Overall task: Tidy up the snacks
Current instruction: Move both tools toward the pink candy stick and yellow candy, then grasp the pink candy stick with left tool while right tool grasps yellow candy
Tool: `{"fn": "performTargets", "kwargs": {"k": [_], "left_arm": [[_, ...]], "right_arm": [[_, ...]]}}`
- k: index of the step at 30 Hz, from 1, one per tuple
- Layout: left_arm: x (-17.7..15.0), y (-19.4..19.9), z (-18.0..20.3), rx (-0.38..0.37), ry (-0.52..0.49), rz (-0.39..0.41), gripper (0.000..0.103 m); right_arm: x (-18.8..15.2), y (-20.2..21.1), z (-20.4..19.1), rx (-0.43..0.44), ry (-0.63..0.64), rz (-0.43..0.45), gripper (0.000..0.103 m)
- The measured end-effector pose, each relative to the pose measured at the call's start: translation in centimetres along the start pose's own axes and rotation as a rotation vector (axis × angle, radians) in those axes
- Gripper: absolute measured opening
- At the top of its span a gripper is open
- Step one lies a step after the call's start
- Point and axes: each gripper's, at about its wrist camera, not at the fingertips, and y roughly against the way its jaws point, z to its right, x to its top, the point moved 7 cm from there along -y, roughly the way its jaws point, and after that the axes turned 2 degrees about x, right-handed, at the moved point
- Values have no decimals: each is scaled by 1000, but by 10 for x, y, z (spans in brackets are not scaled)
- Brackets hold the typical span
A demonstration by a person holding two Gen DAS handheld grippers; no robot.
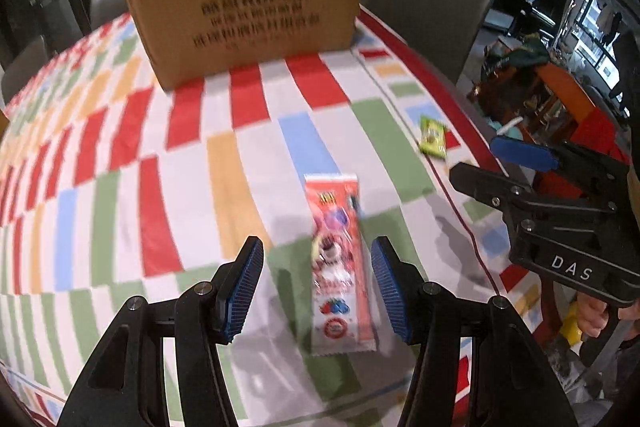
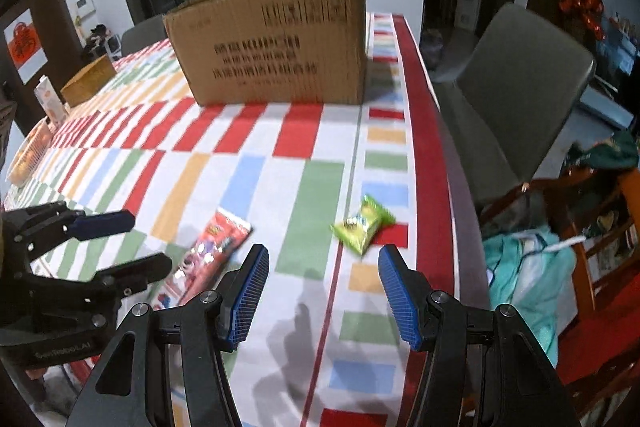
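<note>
A long red snack packet (image 1: 340, 263) lies flat on the checked tablecloth, between and just below the open fingers of my left gripper (image 1: 318, 287); it also shows in the right wrist view (image 2: 208, 259). A small green snack packet (image 2: 362, 227) lies near the table's right edge, just ahead of my open, empty right gripper (image 2: 324, 297); it also shows in the left wrist view (image 1: 432, 143). An open cardboard box (image 1: 248, 15) stands at the far side of the table, also in the right wrist view (image 2: 276, 43). The right gripper (image 1: 480, 163) shows open in the left wrist view.
The table's right edge (image 2: 452, 187) has a red border. A grey chair (image 2: 520, 87) stands beside it, with a wooden chair and clothes (image 2: 532, 267) nearer. A small wooden box (image 2: 88, 79) and a carton (image 2: 50, 99) sit at the far left.
</note>
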Motion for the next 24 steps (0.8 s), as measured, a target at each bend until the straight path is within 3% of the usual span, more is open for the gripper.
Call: {"fn": "performTargets", "kwargs": {"k": [6,14,19,24], "left_arm": [[-8,-14,7,-24,-3,-43,53],[-10,-33,12,-14,-21,-78,39],[-9,-35,13,25,-27,-56,30],[-1,-36,15,-3,-20,-50,23]], "right_arm": [[-12,-9,2,10,-19,-37,58],[-14,-17,10,3,-46,-55,58],[-13,-22,13,0,-55,-59,58],[-12,-27,18,-2,-72,-60,58]]}}
